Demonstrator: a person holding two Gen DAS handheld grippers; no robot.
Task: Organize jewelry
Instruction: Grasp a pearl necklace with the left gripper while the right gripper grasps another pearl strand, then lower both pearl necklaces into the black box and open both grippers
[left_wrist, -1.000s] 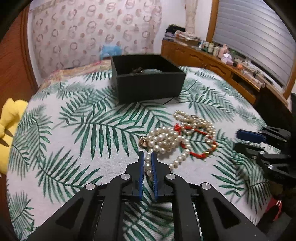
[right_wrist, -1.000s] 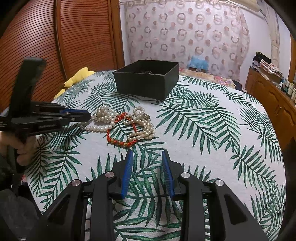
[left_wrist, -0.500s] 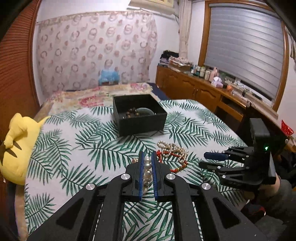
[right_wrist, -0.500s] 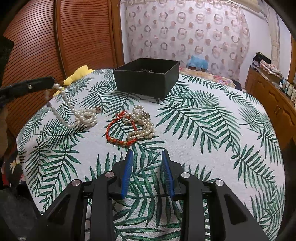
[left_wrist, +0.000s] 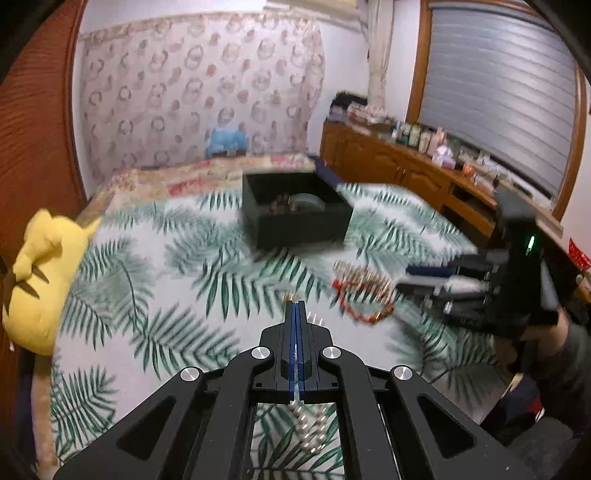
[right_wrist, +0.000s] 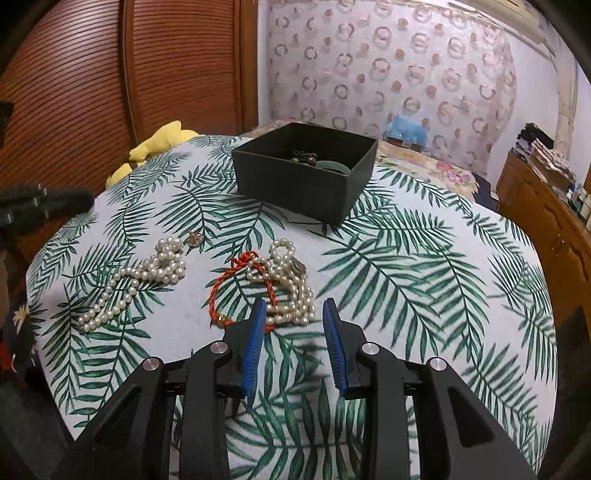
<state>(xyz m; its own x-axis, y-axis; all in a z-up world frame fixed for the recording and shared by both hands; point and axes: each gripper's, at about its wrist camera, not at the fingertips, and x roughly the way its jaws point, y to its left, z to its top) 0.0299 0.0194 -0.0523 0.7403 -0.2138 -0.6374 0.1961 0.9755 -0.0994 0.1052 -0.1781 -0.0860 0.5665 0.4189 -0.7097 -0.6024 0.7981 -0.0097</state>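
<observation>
My left gripper (left_wrist: 296, 306) has its jaws together above the table; pearls show just past its tips and below its frame, but the view is blurred. In the right wrist view a long pearl necklace (right_wrist: 140, 280) lies loose on the leaf-print cloth, apart from the blurred left gripper (right_wrist: 48, 206), so I cannot tell whether it is held. A red cord bracelet (right_wrist: 236, 284) and a second pearl strand (right_wrist: 291, 284) lie together just ahead of my open, empty right gripper (right_wrist: 293, 325). A black open box (right_wrist: 306, 173) with jewelry inside stands behind; it also shows in the left wrist view (left_wrist: 299, 218).
A yellow plush toy (left_wrist: 40, 280) sits at the table's left edge. A wooden sideboard (left_wrist: 406, 177) with bottles runs along the right wall. A wooden slatted door (right_wrist: 110, 74) is behind the table on the left.
The left gripper rose from the table with the pearl necklace and swung, now blurred. The pearl necklace now lies spread on the cloth. The right gripper moved closer to the red bracelet pile.
</observation>
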